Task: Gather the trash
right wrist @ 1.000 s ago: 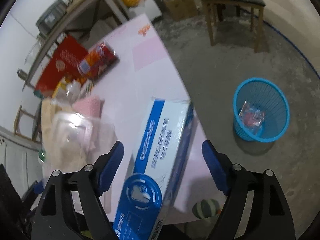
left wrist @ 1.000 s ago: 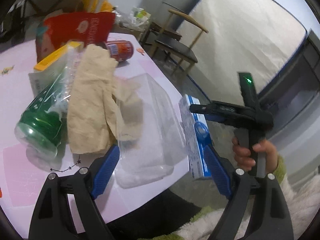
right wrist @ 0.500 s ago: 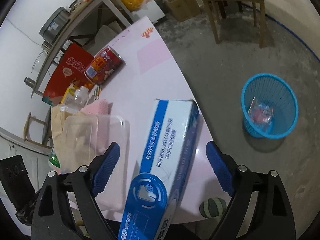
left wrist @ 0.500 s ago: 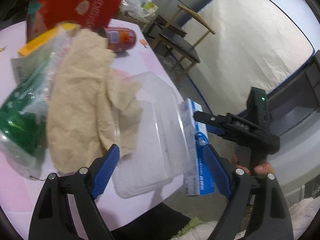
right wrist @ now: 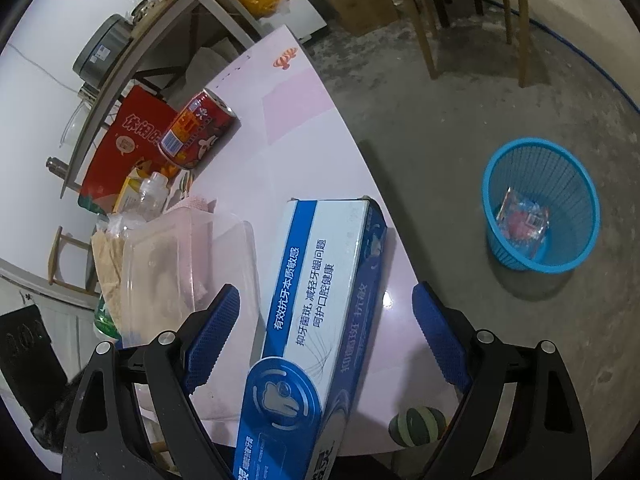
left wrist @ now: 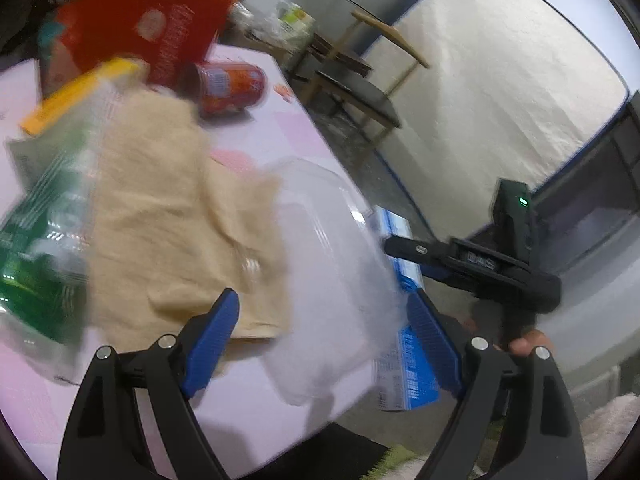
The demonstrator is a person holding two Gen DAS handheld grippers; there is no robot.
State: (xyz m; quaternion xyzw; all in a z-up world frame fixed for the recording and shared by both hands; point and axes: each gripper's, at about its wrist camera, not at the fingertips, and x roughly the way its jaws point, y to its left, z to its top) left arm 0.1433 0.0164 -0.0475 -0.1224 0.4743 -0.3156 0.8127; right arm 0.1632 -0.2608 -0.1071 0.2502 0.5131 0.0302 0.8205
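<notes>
- Since the earlier frames, both grippers are seen to have been brought closer over the table edge: the clear plastic container (left wrist: 336, 264) now fills more of the left wrist view, and the blue-and-white toothpaste box (right wrist: 316, 300) sits larger between the right fingers.
- The left gripper (left wrist: 324, 332) is held wide open with nothing gripped; the clear container lies between and just ahead of its blue pads, which are not seen to touch it.
- The right gripper (right wrist: 326, 328) is likewise spread wide, with the toothpaste box lying lengthwise between its fingers at the table's near edge; no contact is shown.
- One item, a shiny wrapper (right wrist: 522, 222), is already lying in the blue basket (right wrist: 496, 176) on the floor, so a start on the task is judged to have been made.
- Most is judged still to be collected from the pink table (right wrist: 304, 128): the box, the clear container, the beige paper (left wrist: 168, 220), the red can (right wrist: 196, 128), the green-labelled bottle (left wrist: 40, 264), the yellow box (left wrist: 76, 96) and the red bag (right wrist: 128, 136).
- The left wrist view is motion-blurred, so labels and edges there cannot be read.
- The near end of the toothpaste box is cut off by the bottom of the frame, and the bottle is largely covered by the paper in the right wrist view.
- Whether the striped object (right wrist: 416, 426) on the floor is trash cannot be told.
</notes>
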